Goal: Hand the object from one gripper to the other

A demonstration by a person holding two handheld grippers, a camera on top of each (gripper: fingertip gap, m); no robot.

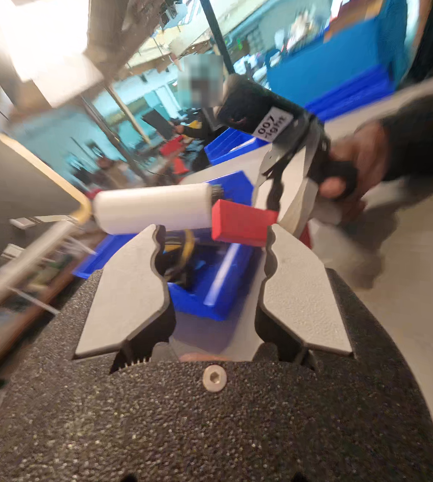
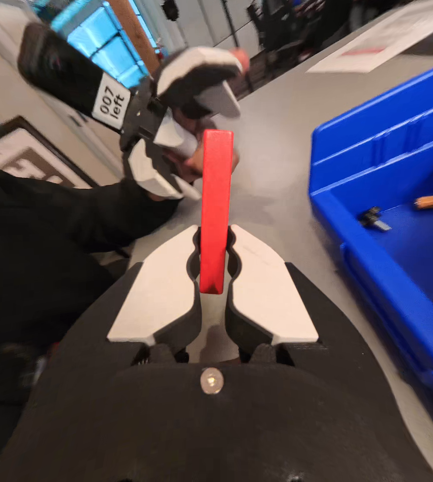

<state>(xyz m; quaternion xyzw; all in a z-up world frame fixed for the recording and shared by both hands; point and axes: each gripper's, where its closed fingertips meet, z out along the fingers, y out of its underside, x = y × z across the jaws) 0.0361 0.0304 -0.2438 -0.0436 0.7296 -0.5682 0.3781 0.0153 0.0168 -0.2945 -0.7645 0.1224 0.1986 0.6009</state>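
Observation:
A red rectangular block (image 2: 215, 208) stands clamped between the fingers of my right gripper (image 2: 214, 230), which is shut on its lower half. In the left wrist view the same block (image 1: 244, 224) juts out from the right gripper (image 1: 274, 212) and sits just beyond my left gripper (image 1: 214, 230), close to its right fingertip. My left gripper is open and empty, its jaws spread wide. In the right wrist view its grey fingers (image 2: 155, 177) are spread behind the top of the block, held by a hand.
A blue bin (image 2: 366, 182) with small parts stands on the grey table (image 2: 275, 156) to the right. Another blue bin (image 1: 210, 300) lies below the left gripper. A white cylinder (image 1: 152, 208) shows just past the left fingertip. People and shelves are blurred behind.

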